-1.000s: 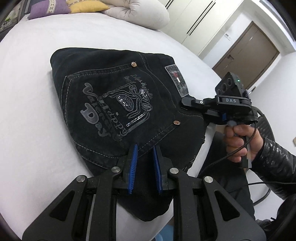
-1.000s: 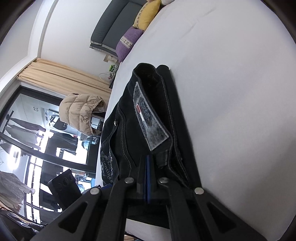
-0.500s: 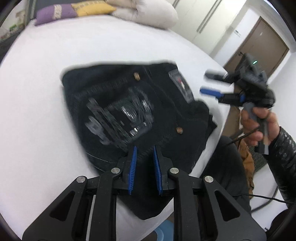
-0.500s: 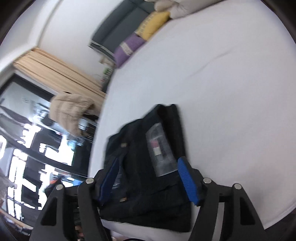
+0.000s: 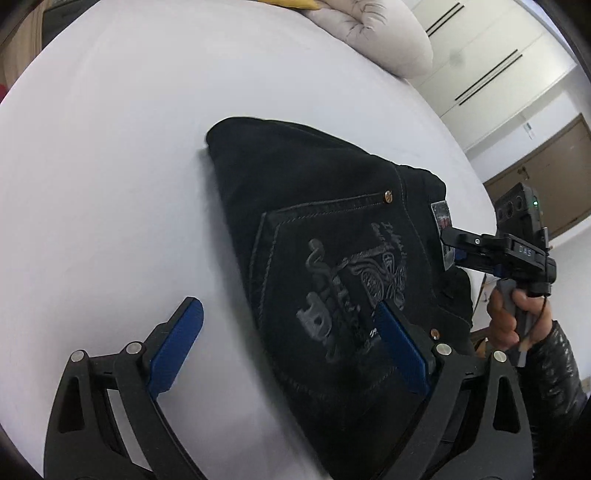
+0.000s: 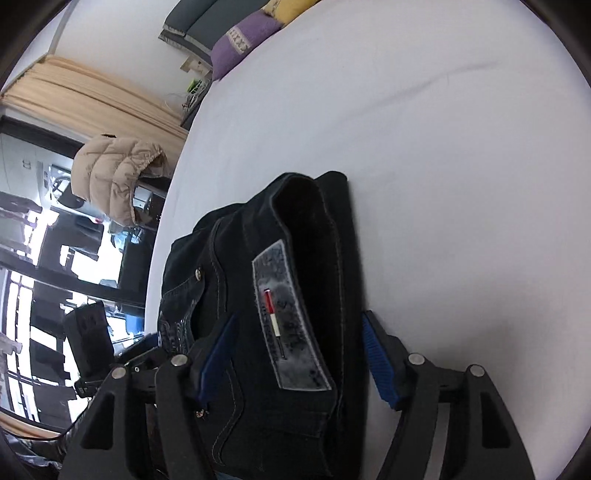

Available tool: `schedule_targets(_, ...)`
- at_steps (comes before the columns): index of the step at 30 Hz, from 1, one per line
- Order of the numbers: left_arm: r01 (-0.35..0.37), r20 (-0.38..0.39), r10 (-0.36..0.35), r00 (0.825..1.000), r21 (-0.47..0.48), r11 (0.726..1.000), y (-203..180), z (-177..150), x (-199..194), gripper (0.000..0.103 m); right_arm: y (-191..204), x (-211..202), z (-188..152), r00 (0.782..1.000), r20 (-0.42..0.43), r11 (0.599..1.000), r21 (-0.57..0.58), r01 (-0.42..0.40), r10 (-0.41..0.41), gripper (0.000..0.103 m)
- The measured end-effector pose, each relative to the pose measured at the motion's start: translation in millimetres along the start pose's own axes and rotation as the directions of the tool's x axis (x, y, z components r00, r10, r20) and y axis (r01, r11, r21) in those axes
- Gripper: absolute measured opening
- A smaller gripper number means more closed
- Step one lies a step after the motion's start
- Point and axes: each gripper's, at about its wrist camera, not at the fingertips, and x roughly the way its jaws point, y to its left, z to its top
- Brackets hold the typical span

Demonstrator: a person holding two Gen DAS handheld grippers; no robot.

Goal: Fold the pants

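Black jeans point(image 5: 325, 221) lie folded into a compact stack near the edge of a white bed point(image 5: 110, 147), back pocket with grey embroidery facing up. My left gripper point(image 5: 291, 343) is open; its jaws straddle the near left edge of the stack, one blue pad over the pocket, the other over the sheet. My right gripper point(image 6: 299, 354) is open around the waistband end with the grey label patch point(image 6: 291, 317). It also shows in the left wrist view point(image 5: 454, 240) at the waistband. Neither holds cloth.
A pale pillow point(image 5: 380, 33) lies at the bed's far end, with purple point(image 6: 243, 40) and yellow cushions. A beige puffer jacket point(image 6: 114, 173) hangs beside the window left of the bed. A brown door point(image 5: 550, 181) is beyond the bed's edge.
Both grippers have opened. The right one let go of the waistband, pulled back, then came in again around it. The left one moved leftward and now straddles the stack's edge.
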Motion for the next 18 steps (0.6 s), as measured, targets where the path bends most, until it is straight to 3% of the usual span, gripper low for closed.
schedule_targets(2,0.013,-0.016,-0.012,1.000,0.020,1.000,-6.6,5.8,6.0,0.095,-4.3,-0.8,1.2,1.000,-0.002,0.999,0.022,-0.029,0.029,0.070)
schedule_targets(4,-0.019,-0.044,0.022,0.999,0.060,0.998,-15.1,11.2,15.8,0.093,-5.6,1.0,2.3,1.000,-0.010,0.999,0.028,-0.028,0.029,0.066)
schedule_targets(6,-0.042,-0.071,0.050,0.996,0.117,0.992,-29.3,15.7,25.0,0.077,0.4,5.4,1.9,1.000,-0.030,1.000,0.014,0.004,-0.004,0.059)
schedule_targets(9,-0.080,-0.083,0.093,0.992,0.143,0.986,-38.7,19.1,29.6,0.069,8.3,9.8,-0.2,0.997,-0.051,0.999,-0.010,0.051,-0.052,0.050)
schedule_targets(11,-0.079,-0.085,0.092,0.992,0.145,0.986,-39.4,20.5,29.5,0.064,7.3,9.4,0.5,0.997,-0.058,0.999,0.000,0.049,-0.049,0.037)
schedule_targets(18,-0.054,-0.073,0.063,0.995,0.122,0.991,-30.2,27.9,23.5,0.038,6.8,5.6,1.2,0.997,-0.059,0.999,0.006,0.047,-0.046,0.027)
